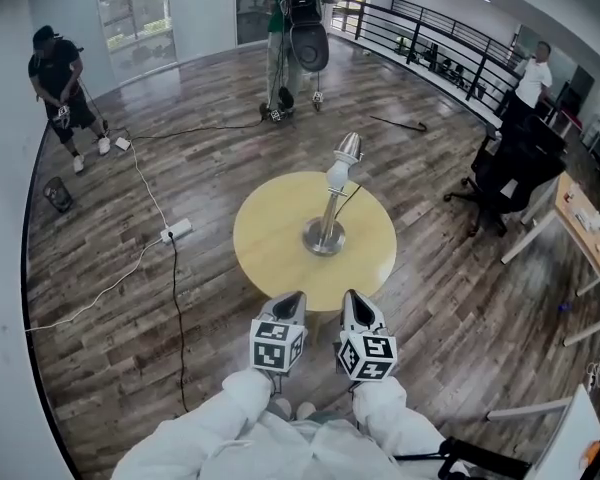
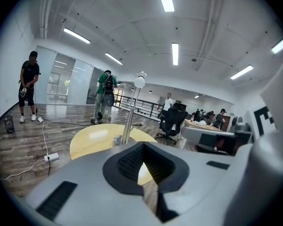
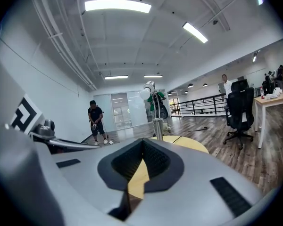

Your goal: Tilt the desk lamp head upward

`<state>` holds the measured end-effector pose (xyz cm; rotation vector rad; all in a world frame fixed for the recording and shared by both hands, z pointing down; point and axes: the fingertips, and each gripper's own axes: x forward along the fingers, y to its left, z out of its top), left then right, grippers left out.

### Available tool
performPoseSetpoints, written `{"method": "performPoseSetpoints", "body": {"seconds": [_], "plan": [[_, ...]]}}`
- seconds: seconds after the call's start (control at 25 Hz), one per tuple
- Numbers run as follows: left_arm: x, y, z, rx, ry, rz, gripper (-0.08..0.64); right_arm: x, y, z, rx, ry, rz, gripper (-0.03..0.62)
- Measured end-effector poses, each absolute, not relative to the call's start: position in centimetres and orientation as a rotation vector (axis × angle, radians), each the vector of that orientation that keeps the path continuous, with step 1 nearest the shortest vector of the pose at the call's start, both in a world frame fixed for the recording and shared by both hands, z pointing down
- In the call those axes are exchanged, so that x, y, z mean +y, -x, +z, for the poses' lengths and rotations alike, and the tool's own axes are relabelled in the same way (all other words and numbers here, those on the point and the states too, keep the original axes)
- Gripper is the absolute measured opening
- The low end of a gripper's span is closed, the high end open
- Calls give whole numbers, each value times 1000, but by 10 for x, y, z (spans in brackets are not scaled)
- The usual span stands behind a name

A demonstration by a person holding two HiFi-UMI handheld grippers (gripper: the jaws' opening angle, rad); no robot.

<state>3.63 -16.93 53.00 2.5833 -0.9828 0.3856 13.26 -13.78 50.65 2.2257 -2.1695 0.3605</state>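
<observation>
Left gripper beside right gripper, facing lamp.

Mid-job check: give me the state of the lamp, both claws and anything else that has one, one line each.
Desk lamp: upright on the round table, touched by neither claw.
Left claw: shut, empty, short of the lamp.
Right claw: shut, empty, short of the lamp.
Office chair: upright on the floor, nobody in it.
</observation>
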Motion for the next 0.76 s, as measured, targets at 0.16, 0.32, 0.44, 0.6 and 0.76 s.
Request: {"method": "performPoseSetpoints", "body": {"seconds": [0.16, 0.32, 0.44, 0.6, 0.76], "plan": [[-169, -41, 527, -987, -2598, 401, 0, -139, -135, 505, -2174, -2212, 343, 12], [-166, -42, 526, -991, -2599, 415, 0, -138, -134, 504, -2183, -2198, 341, 12], [-163, -43, 527, -987, -2602, 422, 0, -135, -135, 506, -2180, -2192, 348, 14], [-163, -44, 528, -985, -2604, 425, 1, -135, -136, 509, -2172, -2186, 347, 12], [-162, -45, 529, -980, -2608, 431, 0, -133, -139, 510, -2164, -2195, 354, 12]]}}
